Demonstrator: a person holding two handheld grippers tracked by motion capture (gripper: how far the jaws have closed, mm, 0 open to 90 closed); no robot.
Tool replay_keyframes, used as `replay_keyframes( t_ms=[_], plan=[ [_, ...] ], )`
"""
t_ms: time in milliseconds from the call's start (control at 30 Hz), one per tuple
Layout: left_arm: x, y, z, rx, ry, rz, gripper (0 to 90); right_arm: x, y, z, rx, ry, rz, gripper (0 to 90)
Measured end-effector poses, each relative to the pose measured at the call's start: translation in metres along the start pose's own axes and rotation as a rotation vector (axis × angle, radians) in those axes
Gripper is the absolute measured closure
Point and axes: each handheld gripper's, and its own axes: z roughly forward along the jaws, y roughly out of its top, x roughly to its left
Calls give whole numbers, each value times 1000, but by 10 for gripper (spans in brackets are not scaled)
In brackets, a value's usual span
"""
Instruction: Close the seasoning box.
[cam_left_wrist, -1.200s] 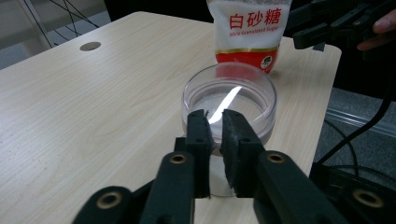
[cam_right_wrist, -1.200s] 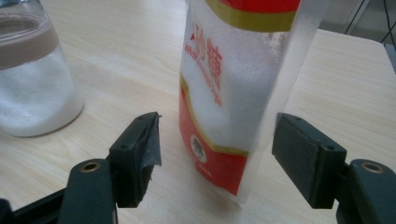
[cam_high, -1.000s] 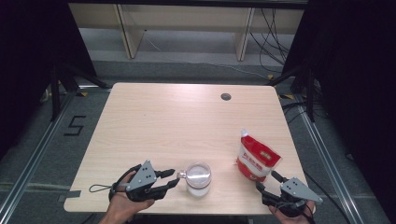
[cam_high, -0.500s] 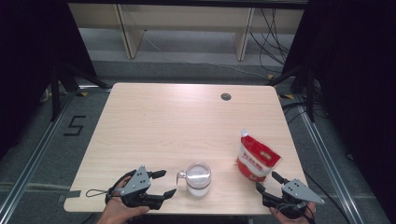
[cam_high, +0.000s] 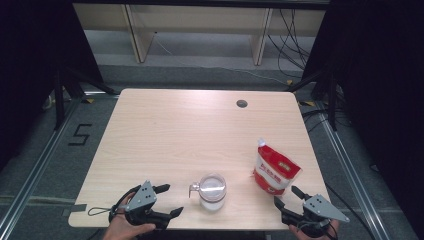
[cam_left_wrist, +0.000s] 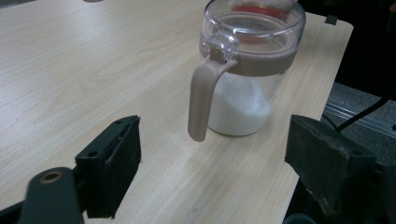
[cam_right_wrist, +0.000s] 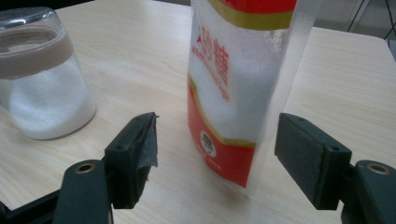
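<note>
A clear glass jar with a brown collar, a clear lid and white powder inside stands near the table's front edge. Its brown handle points at my left gripper. That gripper is open just left of the jar. Its jaws have just been opening, and only bare table lies between them; the handle hangs a little ahead of their tips. A red and white sugar pouch stands upright to the jar's right. My right gripper is open just in front of it, and in the right gripper view the pouch stands between the jaws, untouched.
The wooden table has a round cable hole at its back right. Both grippers sit at the front edge. Shelving and cables lie on the floor beyond the table. In the right gripper view the jar is at the left.
My left gripper has drawn back from the jar's handle toward the front edge and sunk lower, and its jaws have spread wide. The right gripper, jar and pouch have stayed put.
</note>
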Motion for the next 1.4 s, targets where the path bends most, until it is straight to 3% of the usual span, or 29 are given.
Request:
replay_keyframes(
  t_ms=[100, 200, 233, 267, 333, 367, 433, 533, 567, 600, 667, 833, 867, 933, 967, 1000, 1067, 1100, 1167, 1200, 1400],
  plan=[
    [0, -2, -1, 2, 10, 5, 158, 2, 0, -1, 4, 17, 16, 306],
    [-1, -3, -3, 13, 18, 12, 158, 4, -1, -1, 13, 15, 0, 306],
    [-1, -3, -3, 13, 18, 12, 162, 6, -2, -2, 13, 22, 27, 306],
    [-1, -4, -4, 23, 18, 26, 166, 7, -2, -3, 19, 20, 22, 305],
    [-1, -5, -4, 20, 17, 16, 166, 9, -2, -4, 33, 24, 39, 305],
    [-1, -6, -4, 22, 25, 18, 165, 6, -2, -3, 0, 17, -10, 304],
    [-2, -8, -4, 22, 26, -1, 165, 9, -2, -4, 14, 35, 31, 304],
    [-3, -10, -4, 49, 30, 25, 165, 10, -2, -4, 11, 39, 5, 303],
    [-5, -11, -3, 39, 29, 16, 165, 10, -2, -5, 25, 50, 2, 303],
    [-5, -11, -4, 55, 31, 25, 165, 10, -2, -4, 6, 35, -15, 303],
    [-6, -13, -2, 58, 41, 28, 164, 13, -3, -5, 20, 51, 9, 302],
    [-9, -17, -2, 98, 48, 16, 164, 16, -4, -6, 27, 64, 3, 299],
    [-9, -17, -2, 98, 51, 14, 164, 15, -4, -5, 21, 64, -25, 297],
    [-11, -18, -2, 104, 38, -3, 164, 17, -5, -6, 42, 74, 1, 292],
    [-11, -19, -2, 111, 39, 11, 164, 19, -6, -5, 45, 88, 18, 290],
    [-12, -19, -2, 115, 36, 14, 164, 17, -6, -5, 48, 82, -9, 289],
    [-13, -19, -2, 111, 30, 15, 165, 18, -6, -5, 52, 83, 2, 289],
    [-13, -19, -3, 114, 26, 12, 165, 18, -6, -5, 43, 79, -24, 290],
    [-14, -19, -3, 106, 34, 9, 165, 18, -6, -4, 51, 91, -9, 291],
    [-12, -20, -3, 126, 33, 14, 165, 19, -6, -5, 47, 91, -4, 291],
    [-12, -20, -2, 114, 39, 1, 165, 18, -6, -5, 67, 86, -11, 290]
  ],
)
